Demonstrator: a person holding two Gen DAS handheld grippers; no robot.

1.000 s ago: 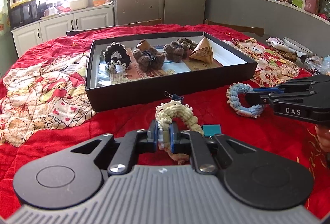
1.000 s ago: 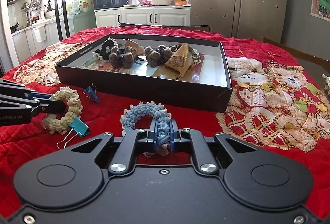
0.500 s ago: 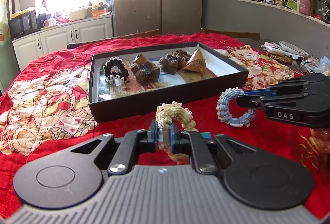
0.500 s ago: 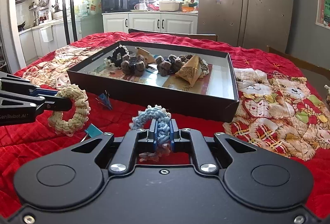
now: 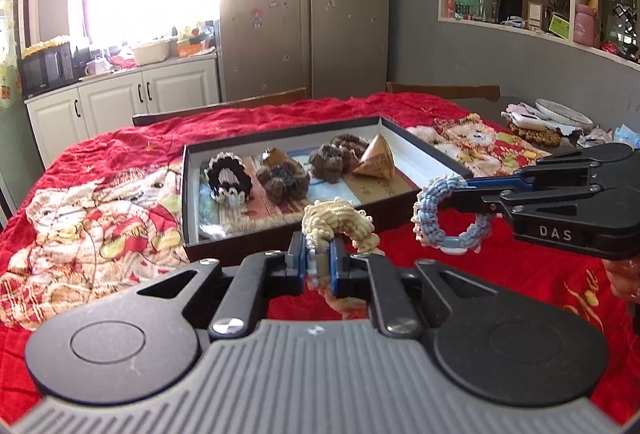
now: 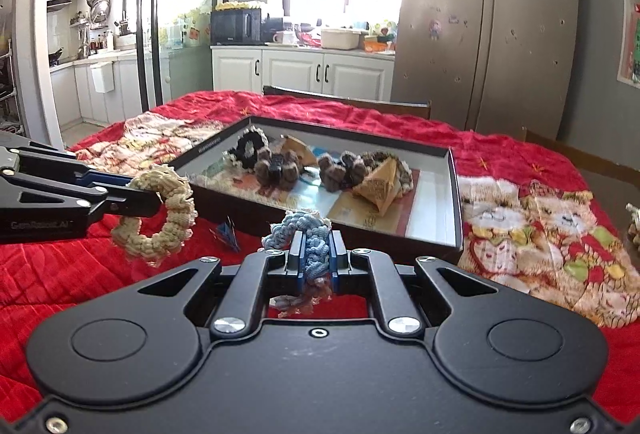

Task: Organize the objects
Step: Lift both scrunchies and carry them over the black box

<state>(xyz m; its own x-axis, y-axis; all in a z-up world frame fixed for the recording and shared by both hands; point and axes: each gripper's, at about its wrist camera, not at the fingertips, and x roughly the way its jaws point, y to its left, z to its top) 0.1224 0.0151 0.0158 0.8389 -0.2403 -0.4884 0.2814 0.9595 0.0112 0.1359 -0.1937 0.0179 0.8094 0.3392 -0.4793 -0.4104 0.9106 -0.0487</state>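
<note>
Box [image 5: 280, 234] on the cloth [image 5: 80, 234]; scrunchies [image 5: 229, 180] and folded paper [image 5: 376, 164] inside.

We are looking along left gripper [image 5: 319, 261]: black linkage arms, blue finger pads, silver round screws at pivots, two round black discs, ribbed grey housing in front. Right gripper [image 6: 315, 257] is showing same black linkage, blue pads, silver screws, smooth black housing with corner screws. From side, right gripper is displaying white letters "DAS"; left gripper is carrying faint grey lettering, too blurred for us to read. Bare hand [image 5: 624, 280] is peeking in at right edge.
</note>
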